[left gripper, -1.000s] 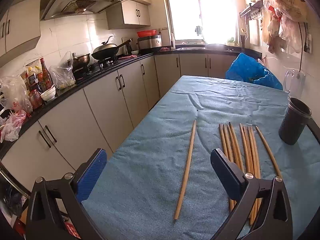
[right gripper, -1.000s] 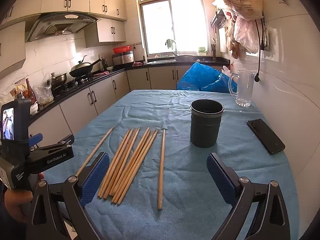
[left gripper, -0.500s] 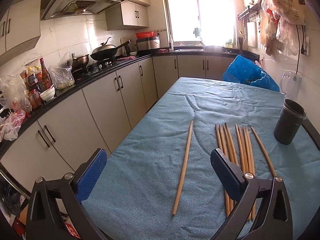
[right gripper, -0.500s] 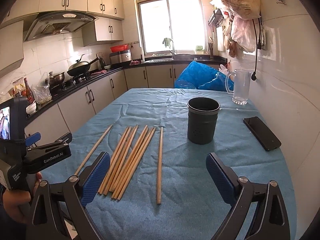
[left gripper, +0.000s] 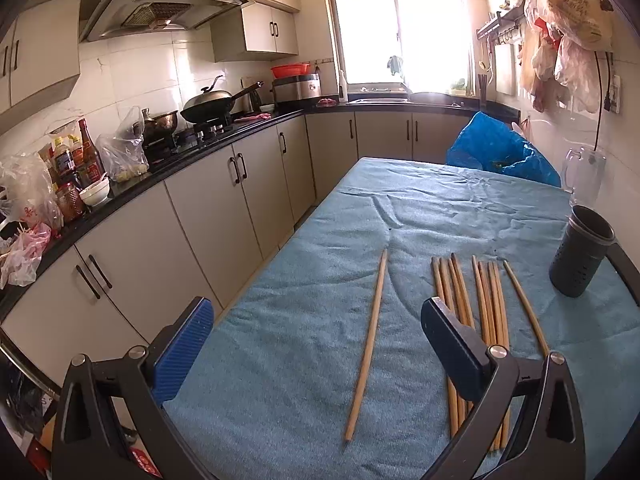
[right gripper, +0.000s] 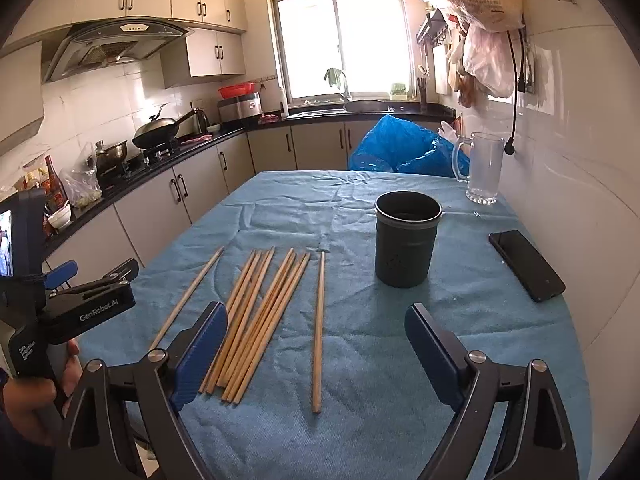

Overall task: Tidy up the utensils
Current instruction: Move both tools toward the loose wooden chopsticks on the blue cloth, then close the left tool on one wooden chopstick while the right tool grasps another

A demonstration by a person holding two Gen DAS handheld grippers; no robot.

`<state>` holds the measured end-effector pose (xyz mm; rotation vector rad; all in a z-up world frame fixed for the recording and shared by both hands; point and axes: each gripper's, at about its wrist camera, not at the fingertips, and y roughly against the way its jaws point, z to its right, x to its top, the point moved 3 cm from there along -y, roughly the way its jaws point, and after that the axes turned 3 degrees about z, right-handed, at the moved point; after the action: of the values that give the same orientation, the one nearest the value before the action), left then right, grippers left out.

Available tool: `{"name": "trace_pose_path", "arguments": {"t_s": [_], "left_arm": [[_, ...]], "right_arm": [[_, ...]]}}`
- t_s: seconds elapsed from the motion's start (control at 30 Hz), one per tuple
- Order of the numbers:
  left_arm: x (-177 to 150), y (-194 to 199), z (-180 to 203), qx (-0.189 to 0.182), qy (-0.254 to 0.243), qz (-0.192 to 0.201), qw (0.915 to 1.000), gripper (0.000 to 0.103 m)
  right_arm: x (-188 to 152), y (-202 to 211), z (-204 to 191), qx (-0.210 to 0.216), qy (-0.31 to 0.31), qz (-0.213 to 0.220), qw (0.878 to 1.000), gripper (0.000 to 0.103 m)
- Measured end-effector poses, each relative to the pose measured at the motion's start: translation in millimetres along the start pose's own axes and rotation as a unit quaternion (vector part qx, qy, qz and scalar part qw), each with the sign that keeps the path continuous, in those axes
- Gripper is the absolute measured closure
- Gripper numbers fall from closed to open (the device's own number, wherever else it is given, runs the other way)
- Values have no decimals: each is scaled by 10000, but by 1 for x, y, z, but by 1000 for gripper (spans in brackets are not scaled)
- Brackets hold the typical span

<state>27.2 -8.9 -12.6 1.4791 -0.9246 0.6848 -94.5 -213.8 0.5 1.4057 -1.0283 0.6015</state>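
Note:
Several wooden chopsticks (right gripper: pixel 260 316) lie in a loose bundle on the blue tablecloth (right gripper: pixel 380 360). One single chopstick (right gripper: pixel 318 328) lies to the bundle's right and another (right gripper: pixel 188 296) to its left. A dark cylindrical holder (right gripper: pixel 406 238) stands upright and empty behind them. My right gripper (right gripper: pixel 316 354) is open, hovering above the near ends of the chopsticks. My left gripper (left gripper: pixel 318 344) is open over the table's left edge, with the lone left chopstick (left gripper: pixel 368 344) between its fingers' line of sight; the bundle (left gripper: pixel 476 320) and holder (left gripper: pixel 580 256) also show there.
A black phone (right gripper: pixel 526 264) lies at the table's right edge by the wall. A glass mug (right gripper: pixel 482 168) and a blue plastic bag (right gripper: pixel 400 146) sit at the far end. Kitchen cabinets and counter (left gripper: pixel 208 168) run along the left.
Both grippers have drawn slightly closer to the chopsticks and stayed open. Nothing on the table has moved.

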Motion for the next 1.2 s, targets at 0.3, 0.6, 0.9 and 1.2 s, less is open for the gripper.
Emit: {"name": "trace_pose_path", "arguments": {"t_s": [0.3,0.6,0.9,1.2], "left_arm": [[2,-20,0,71,-88,-207,9997,0],[9,-35,-8,-110,46,-224,9997,0],[16,-51,-11,-743,-20,-531,9958,31],[44,-93,44,-2587,277,-1820,9483,79]], "right_arm": [[11,-17,10,-71,-66,-137,9999,12],[18,-39,11,-37,19,-336,9994,17],[17,-52,18,128,-4,-594,9982,42],[20,-50,28,116,-103,-590,9981,42]]}}
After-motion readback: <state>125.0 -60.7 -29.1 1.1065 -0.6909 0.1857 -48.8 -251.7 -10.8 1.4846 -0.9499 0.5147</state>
